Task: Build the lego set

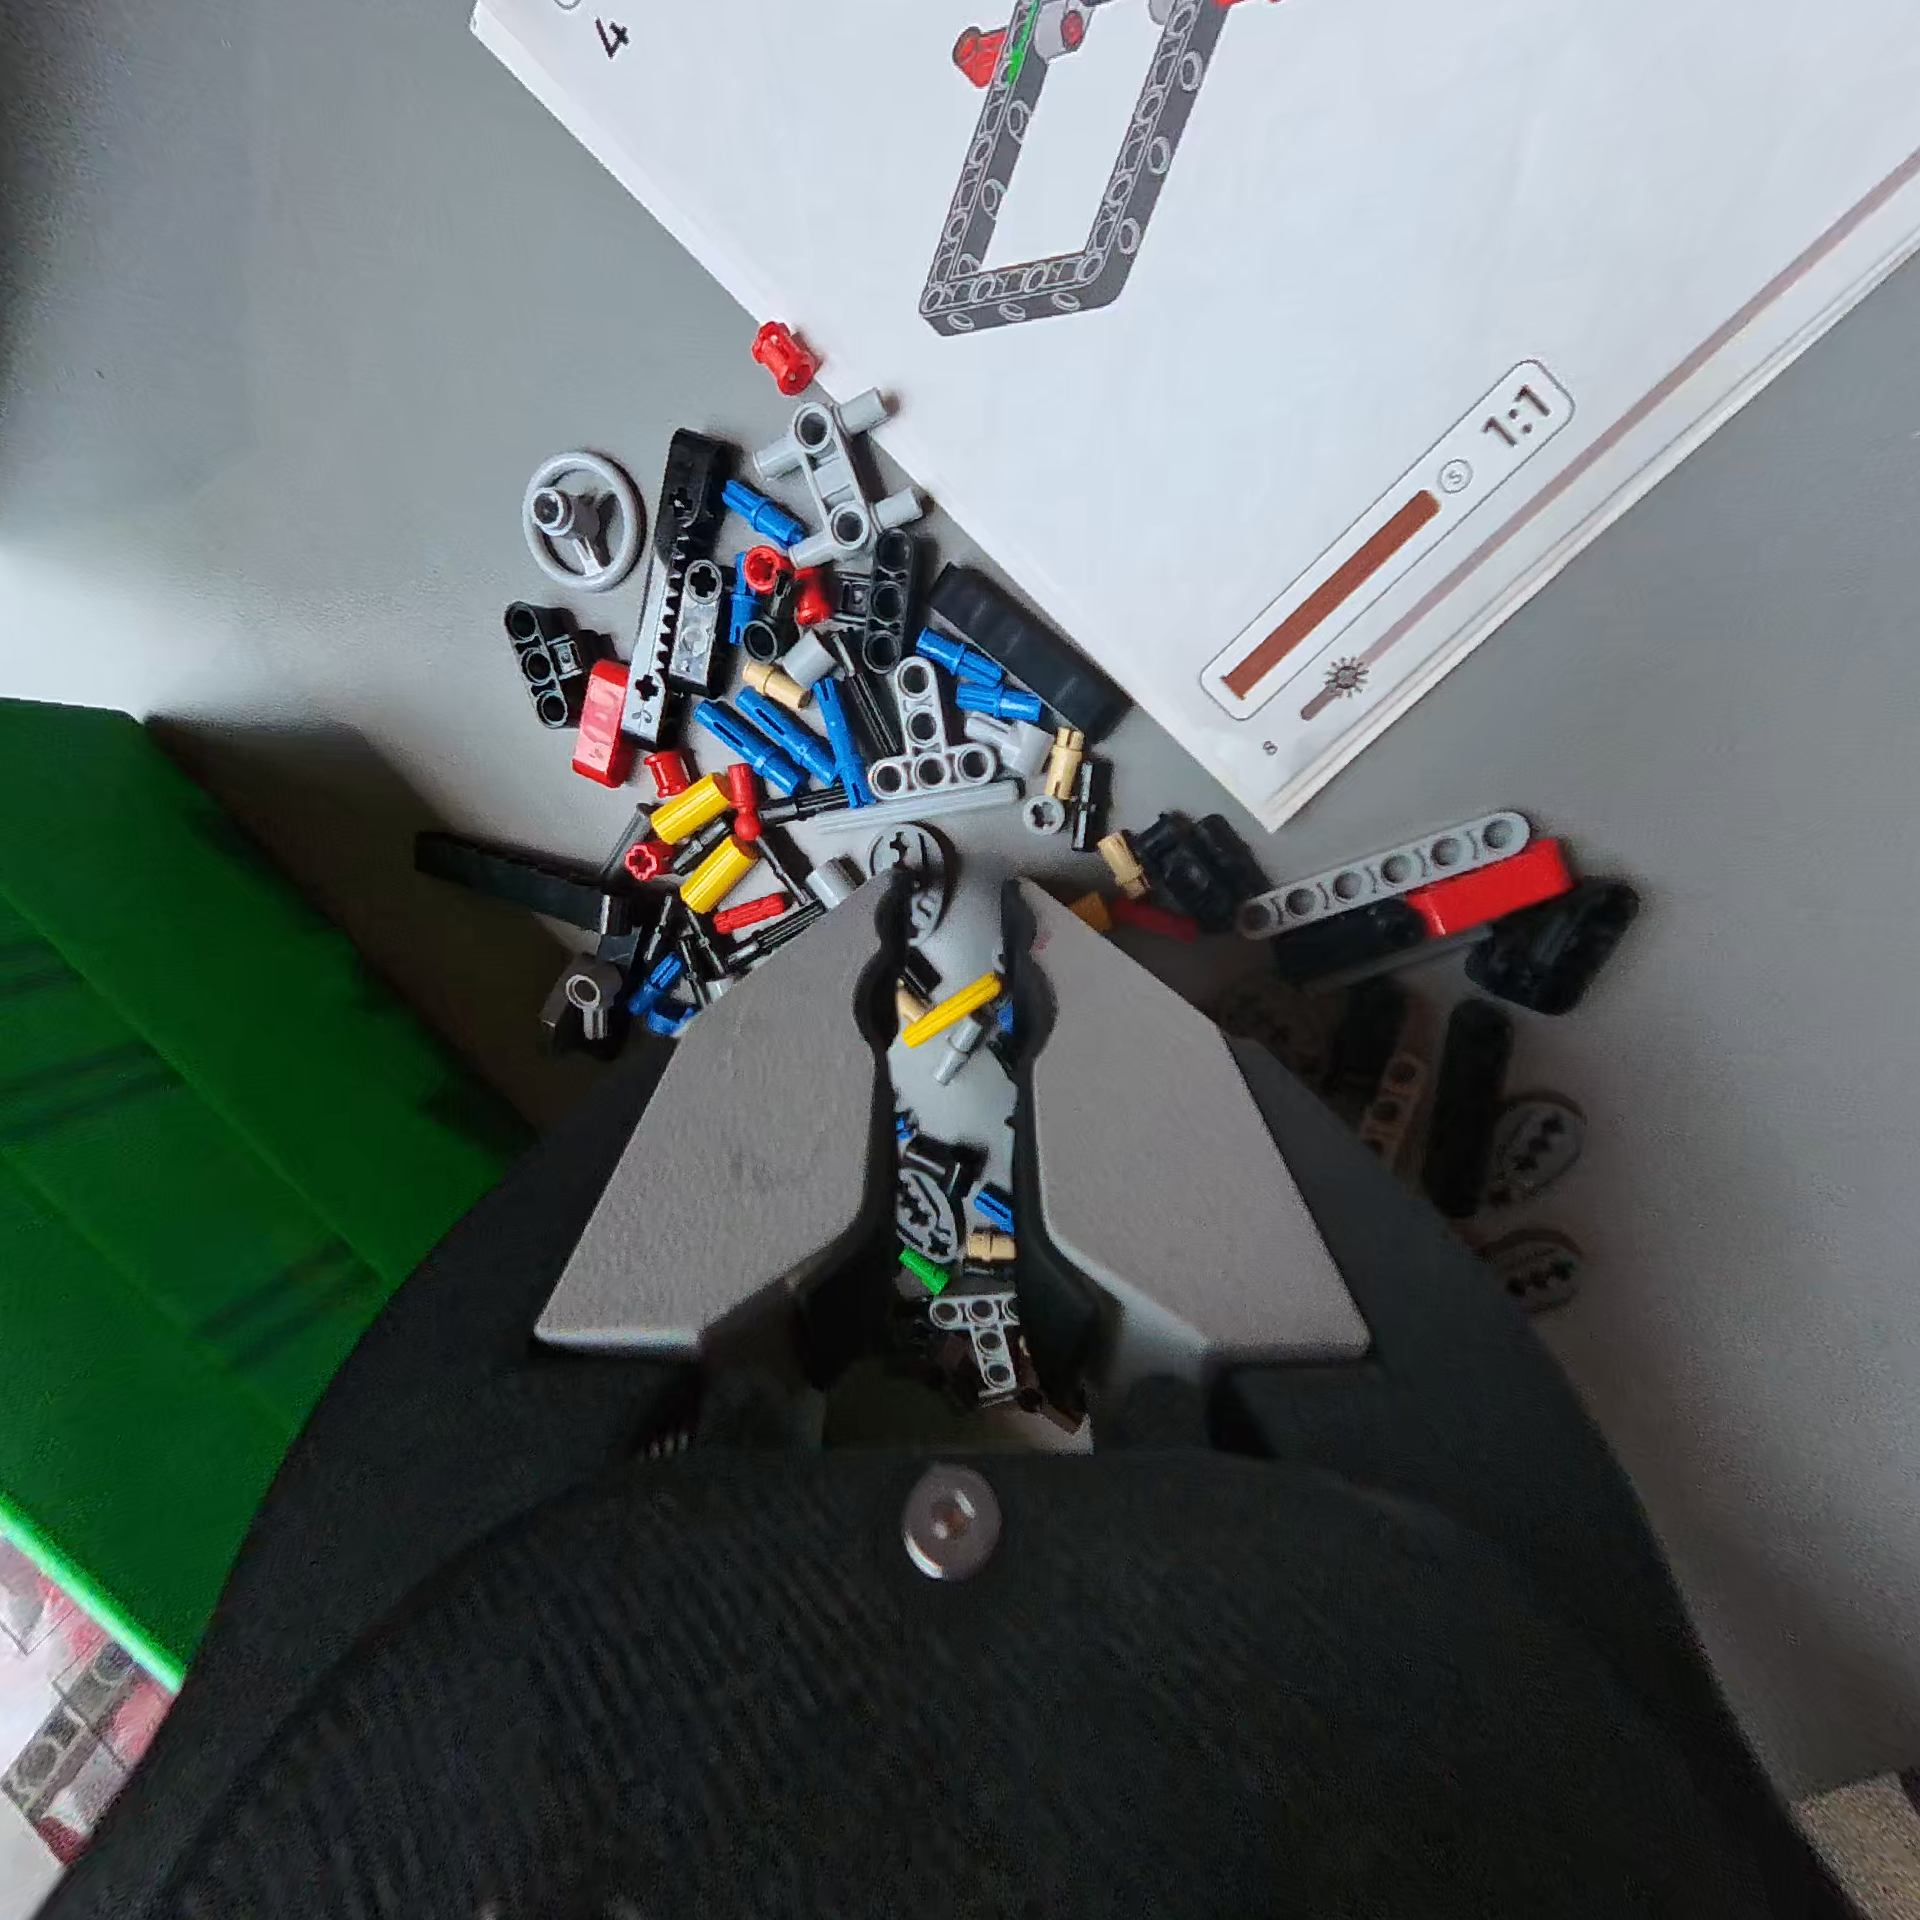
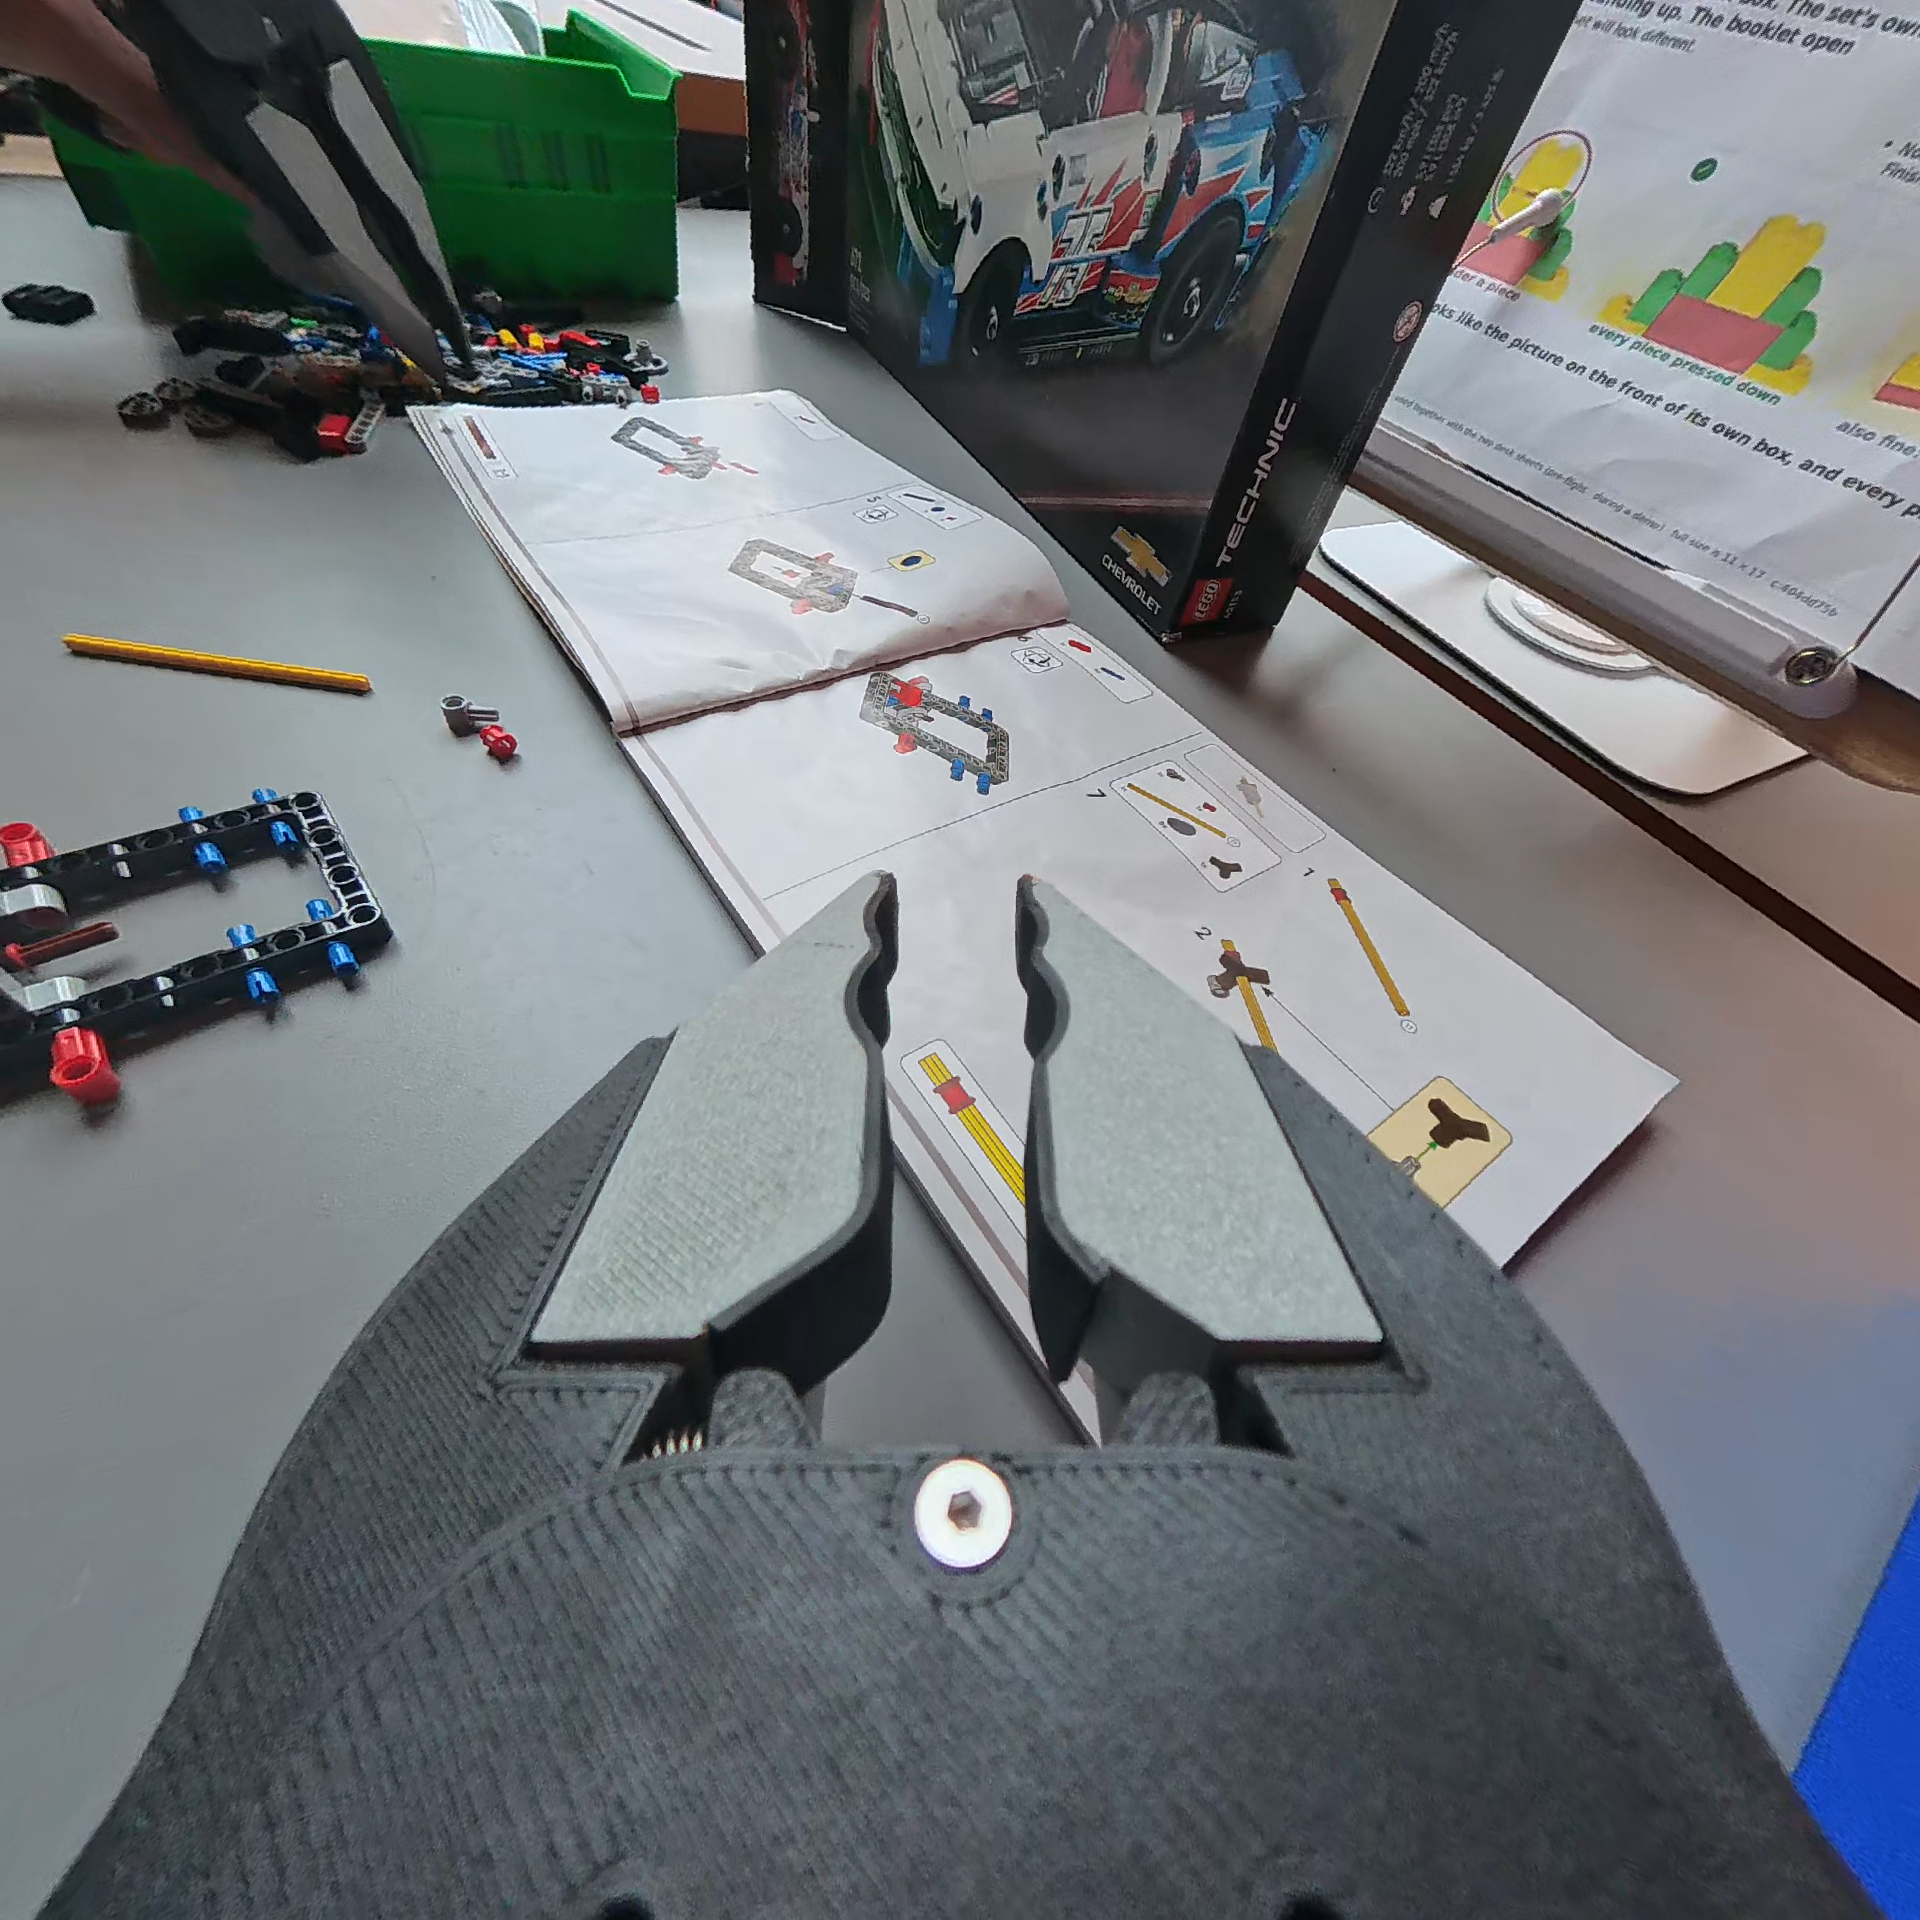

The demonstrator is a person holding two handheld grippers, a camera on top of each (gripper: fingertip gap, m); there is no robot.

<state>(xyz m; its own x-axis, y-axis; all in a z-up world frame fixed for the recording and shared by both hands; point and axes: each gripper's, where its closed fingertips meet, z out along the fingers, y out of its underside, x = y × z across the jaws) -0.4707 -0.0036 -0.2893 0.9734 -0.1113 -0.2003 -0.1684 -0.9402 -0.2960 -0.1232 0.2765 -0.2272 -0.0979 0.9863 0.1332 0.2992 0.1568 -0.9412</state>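
Grey table [image 2: 582,582] holds green bin [image 2: 540,156], contents hidden; left claw [image 1: 951,894] and right claw [image 2: 956,894] spread, empty.

Grey table [image 2: 582,1143] bears loose pieces [image 1: 790,707], booklet [image 2: 831,582], frame [image 2: 208,914].

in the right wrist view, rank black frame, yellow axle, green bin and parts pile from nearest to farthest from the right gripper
1. black frame, left of the right gripper, beside it
2. yellow axle, left, farther up the table
3. parts pile, far left
4. green bin, behind the pile
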